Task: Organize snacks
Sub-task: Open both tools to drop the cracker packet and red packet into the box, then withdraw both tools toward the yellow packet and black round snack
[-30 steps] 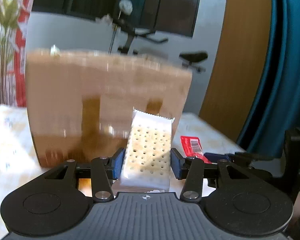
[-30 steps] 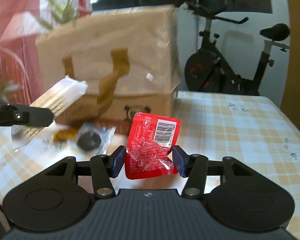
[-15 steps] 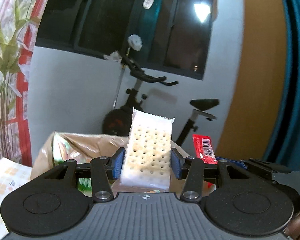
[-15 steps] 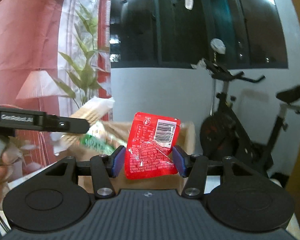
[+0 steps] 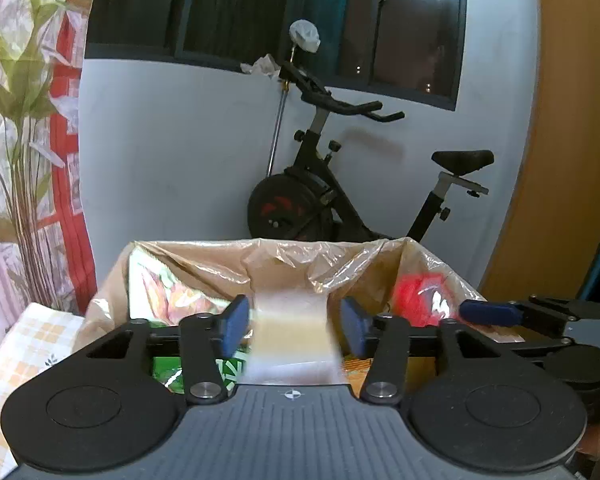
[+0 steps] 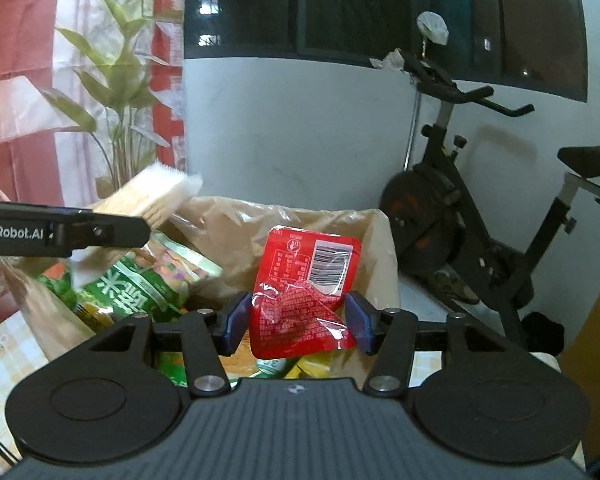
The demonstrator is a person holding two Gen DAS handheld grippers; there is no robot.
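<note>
My left gripper (image 5: 294,330) is over the open brown bag (image 5: 204,256), jaws spread. The cracker pack (image 5: 294,344) is a blur between them, dropping, no pad touching it. In the right wrist view it (image 6: 156,196) shows beside the left gripper's finger (image 6: 68,232). My right gripper (image 6: 296,322) is shut on a red snack packet (image 6: 304,296) held above the bag's right side (image 6: 380,248). The bag holds a green snack pack (image 6: 140,288) and other wrappers.
An exercise bike (image 5: 320,200) stands behind the bag against the white wall. A plant (image 6: 112,92) and red-white curtain are at the left. A checked tablecloth (image 5: 24,344) lies under the bag.
Both grippers have risen from table level to above the bag's opening. The left jaws have opened and the cracker pack is slipping down between them. The right keeps its red packet.
</note>
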